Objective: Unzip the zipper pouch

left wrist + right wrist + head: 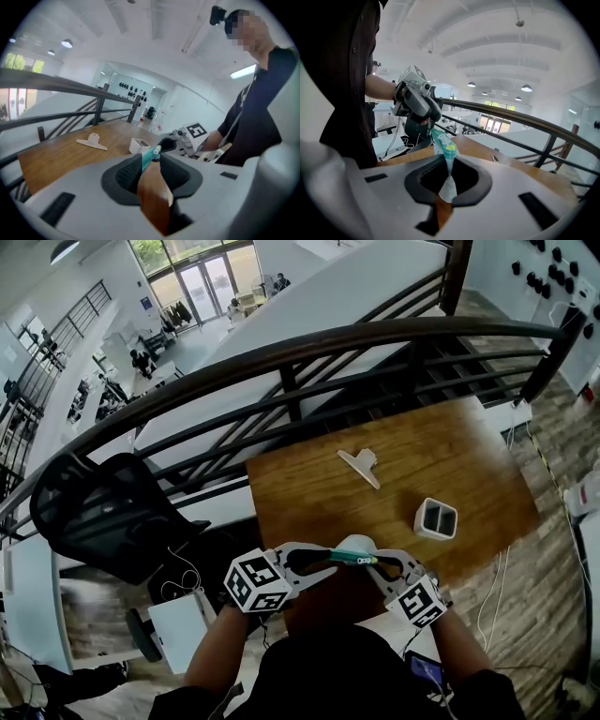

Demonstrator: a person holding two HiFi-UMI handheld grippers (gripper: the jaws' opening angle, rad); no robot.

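Zipper pouch, teal, is stretched between the two grippers over the near edge of the wooden table. The right gripper has its jaws pressed together on one end. The left gripper has its jaws spread, with the other end lying between them against one pad. Farther out on the table sit a small white box and a white clip, and beyond them runs the dark railing
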